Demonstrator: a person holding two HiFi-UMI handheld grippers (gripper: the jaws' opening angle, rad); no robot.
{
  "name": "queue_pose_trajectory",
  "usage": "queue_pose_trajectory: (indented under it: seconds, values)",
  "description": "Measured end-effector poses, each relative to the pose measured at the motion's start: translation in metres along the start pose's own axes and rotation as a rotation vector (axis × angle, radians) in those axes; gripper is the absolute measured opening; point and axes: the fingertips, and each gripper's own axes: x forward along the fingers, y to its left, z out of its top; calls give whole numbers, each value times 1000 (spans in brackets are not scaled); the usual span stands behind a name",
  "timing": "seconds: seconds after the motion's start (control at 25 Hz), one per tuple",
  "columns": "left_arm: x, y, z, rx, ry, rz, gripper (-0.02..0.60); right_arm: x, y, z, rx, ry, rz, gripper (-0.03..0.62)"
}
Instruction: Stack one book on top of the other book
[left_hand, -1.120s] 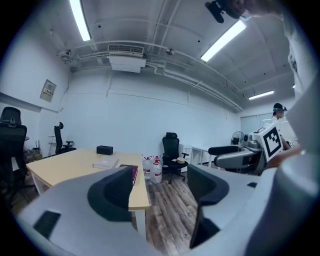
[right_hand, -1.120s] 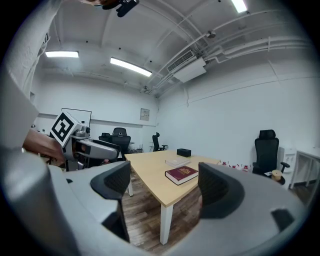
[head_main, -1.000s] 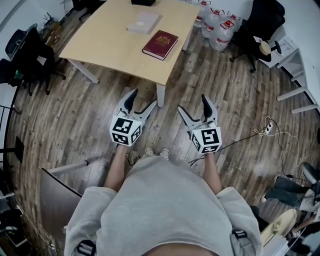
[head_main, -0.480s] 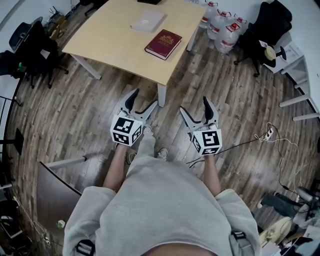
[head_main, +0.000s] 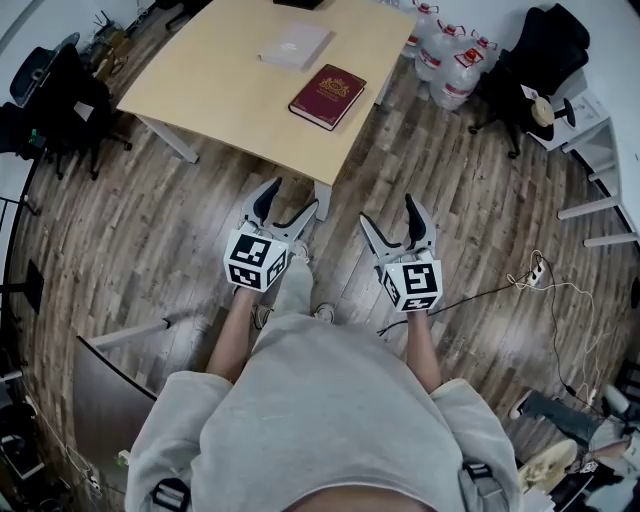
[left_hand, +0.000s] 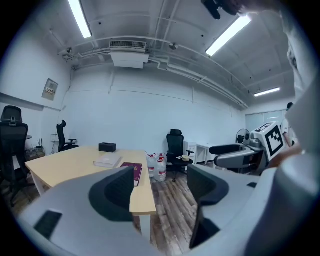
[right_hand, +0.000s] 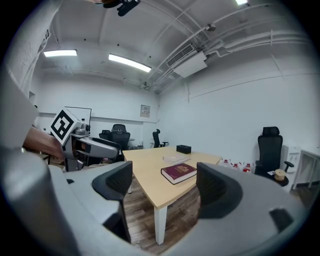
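An office with a wood-plank floor (head_main: 150, 230) holds a pale wooden table (head_main: 220, 90), and both books lie flat and apart on it. The maroon hardcover book with a gold emblem (head_main: 327, 96) is near the table's nearer edge, and the thin pale grey book (head_main: 295, 45) lies farther in, with a small black box (left_hand: 107, 147) beyond. Nothing is stacked yet. The left gripper (head_main: 288, 200) and right gripper (head_main: 391, 217) hang over the floor, well short of the table. The left fingers are spread with nothing between them. The right fingers are also wide and empty, and have just been closing slightly.

The step in hand looks like the approach. It would go best by coming right up to the table and working one set of fingers round an edge of the maroon book. Clamp cover and pages together so it cannot fan open, then carry it level and set it square on the grey one — the other gripper could steady the lower book.

No title is readable on either cover, and the emblem is too small to make out. The grippers' cubes bear black-and-white square markers, not words. A small wall notice (left_hand: 49, 90) and the clear water bottles with red labels (head_main: 445, 60) beside the table are illegible
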Motion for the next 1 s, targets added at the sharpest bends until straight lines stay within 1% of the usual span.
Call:
queue_pose_trajectory:
  seconds: [0.24, 0.52, 0.84, 1.0]
  values:
    - [37, 38, 11, -15, -4, -11, 339, 48, -17, 9, -7, 12, -14, 383]
    - [85, 85, 34, -21, -7, -49, 339, 106, -40, 28, -15, 25, -58, 379]
    - [130, 139, 47, -31, -1, -95, 334, 167, -53, 38, -17, 48, -101, 374]
    - [149, 163, 47, -39, 5, -111, 331, 194, -57, 40, -23, 55, -116, 374]
